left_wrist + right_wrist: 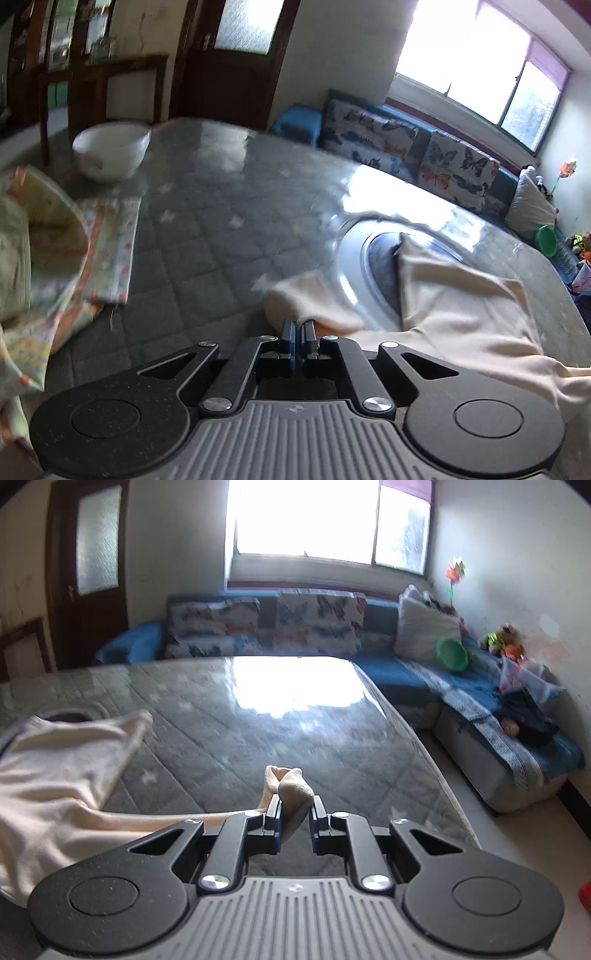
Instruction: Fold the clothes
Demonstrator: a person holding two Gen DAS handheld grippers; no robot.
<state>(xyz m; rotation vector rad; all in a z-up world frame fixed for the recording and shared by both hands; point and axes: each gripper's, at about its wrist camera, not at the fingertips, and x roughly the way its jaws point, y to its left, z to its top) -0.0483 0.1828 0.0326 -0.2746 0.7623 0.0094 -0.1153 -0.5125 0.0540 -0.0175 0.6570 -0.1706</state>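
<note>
Cream knit fabric is what both my grippers have got right now. My right gripper (294,812) has its fingers narrowed around a bunched-up end of the cream garment (55,760), and a wad of it pokes up between the pads at 12 o'clock. From there the cloth trails off toward 9 o'clock and spreads flat on the quilted grey table cover (221,738).

My left gripper (297,341) looks pinched almost completely together, barely a sliver between the fingers, with the garment's edge right at the tips. I honestly can't tell if any fabric is caught in there. In that view the garment drapes from 12 toward 3 o'clock, over a round grey-and-white thing (364,266) I can't identify.

Off at 9 o'clock there's a patterned green-orange cloth (55,240), and a white bowl (110,151) at 11.
</note>
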